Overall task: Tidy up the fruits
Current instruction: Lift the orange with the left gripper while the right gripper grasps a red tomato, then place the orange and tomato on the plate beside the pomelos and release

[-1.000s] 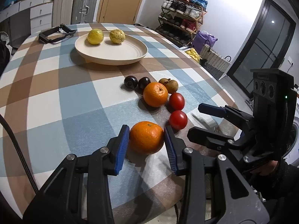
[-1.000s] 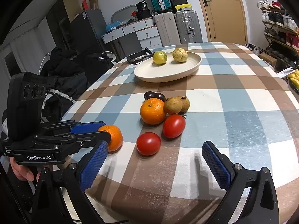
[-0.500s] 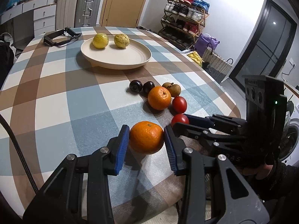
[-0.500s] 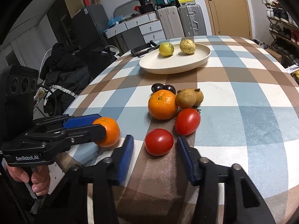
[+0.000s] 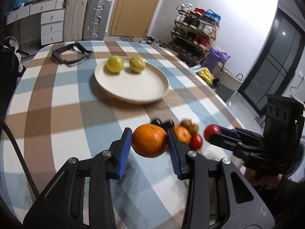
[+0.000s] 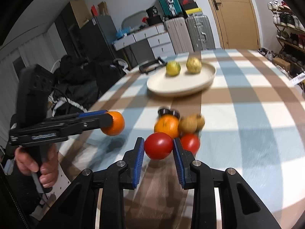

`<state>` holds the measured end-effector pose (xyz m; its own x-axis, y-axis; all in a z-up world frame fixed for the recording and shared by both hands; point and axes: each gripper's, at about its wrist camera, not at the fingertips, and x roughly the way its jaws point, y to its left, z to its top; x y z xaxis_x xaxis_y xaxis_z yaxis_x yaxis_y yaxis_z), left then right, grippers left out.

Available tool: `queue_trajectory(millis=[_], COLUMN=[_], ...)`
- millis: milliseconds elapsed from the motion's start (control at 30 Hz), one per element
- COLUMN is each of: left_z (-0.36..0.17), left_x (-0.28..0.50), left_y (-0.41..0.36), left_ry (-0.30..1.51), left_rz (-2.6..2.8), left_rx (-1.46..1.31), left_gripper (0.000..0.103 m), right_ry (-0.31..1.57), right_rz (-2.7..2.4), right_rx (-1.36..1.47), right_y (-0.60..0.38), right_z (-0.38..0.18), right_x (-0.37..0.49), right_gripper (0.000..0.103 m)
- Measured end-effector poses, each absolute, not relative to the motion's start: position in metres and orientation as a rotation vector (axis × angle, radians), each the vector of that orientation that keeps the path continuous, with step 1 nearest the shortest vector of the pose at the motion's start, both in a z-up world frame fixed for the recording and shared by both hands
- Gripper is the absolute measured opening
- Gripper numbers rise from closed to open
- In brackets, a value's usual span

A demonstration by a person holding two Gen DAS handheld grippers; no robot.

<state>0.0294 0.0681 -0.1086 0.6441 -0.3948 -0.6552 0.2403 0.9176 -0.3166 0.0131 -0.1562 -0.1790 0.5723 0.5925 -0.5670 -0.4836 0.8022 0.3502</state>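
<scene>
Orange in colour and held clear of the table (image 5: 57, 114), the orange (image 5: 149, 140) sits pinched between the left gripper (image 5: 150, 149) pads, gripped at its widest part so it cannot roll out. Further right, the right gripper (image 6: 158, 157) jaws pinch a tomato (image 6: 158, 146) likewise, both presumably bound for the plate (image 5: 152, 97) toward the table's far edge, where two yellow fruits (image 5: 115, 67) already rest

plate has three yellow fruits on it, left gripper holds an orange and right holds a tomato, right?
Not quite: the plate holds two yellow fruits, as the left wrist view shows. The left gripper does hold an orange and the right gripper a tomato.
</scene>
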Motion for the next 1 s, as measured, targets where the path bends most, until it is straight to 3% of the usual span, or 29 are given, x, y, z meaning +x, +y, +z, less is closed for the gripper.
queue_trajectory(millis=[467, 767, 1000], left_z=[-0.089, -0.108, -0.13], left_x=[0.14, 0.209, 0.242], left_y=[0.098, 0.102, 0.106], left_ry=[0.761, 0.789, 0.814], left_rz=[-0.304, -0.294, -0.301], left_rx=[-0.233, -0.214, -0.207], left_gripper=[0.035, 0.035, 0.035], right_ry=[0.714, 0.755, 0.826], right_rz=[0.689, 0.726, 0.711], right_rx=[0.219, 0.24, 0.219], right_y=[-0.162, -0.139, -0.114], right_z=[-0.13, -0.106, -0.118], right_x=[0.116, 0.212, 0.278], right_gripper=[0.031, 0.031, 0.031])
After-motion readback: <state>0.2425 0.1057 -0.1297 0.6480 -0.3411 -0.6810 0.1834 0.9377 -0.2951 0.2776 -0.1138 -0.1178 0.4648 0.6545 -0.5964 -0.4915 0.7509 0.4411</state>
